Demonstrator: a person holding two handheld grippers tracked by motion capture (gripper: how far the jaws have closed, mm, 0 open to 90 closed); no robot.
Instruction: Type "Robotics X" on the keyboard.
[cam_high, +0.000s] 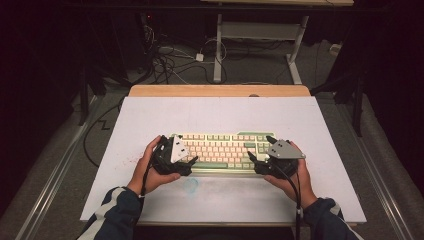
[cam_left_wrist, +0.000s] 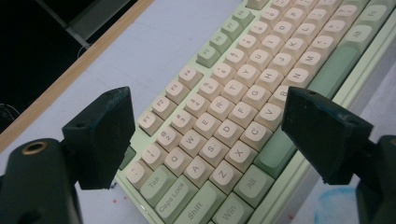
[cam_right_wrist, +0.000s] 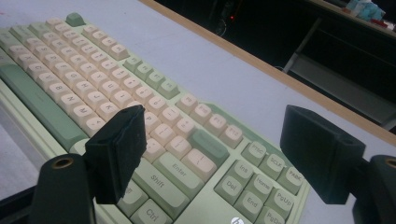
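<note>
The person's forearms in dark sleeves with pale stripes come in at the near edge of the desk (cam_high: 150, 115), each hand carrying a claw. The left claw (cam_high: 186, 161) sits at the keyboard's (cam_high: 225, 150) left end, jaws spread wide and released, straddling that end from its far edge to its near edge above the Tab and Caps Lock keys, holding nothing. The right claw (cam_high: 259, 151) sits at the keyboard's right end, jaws likewise spread and empty, straddling the Enter, Shift and navigation keys. The keyboard, pale green with cream and green keys, lies flat on the white desk surface, between the two hands. A faint blue smudge (cam_high: 191, 185) marks the desk just nearer than the keyboard.
</note>
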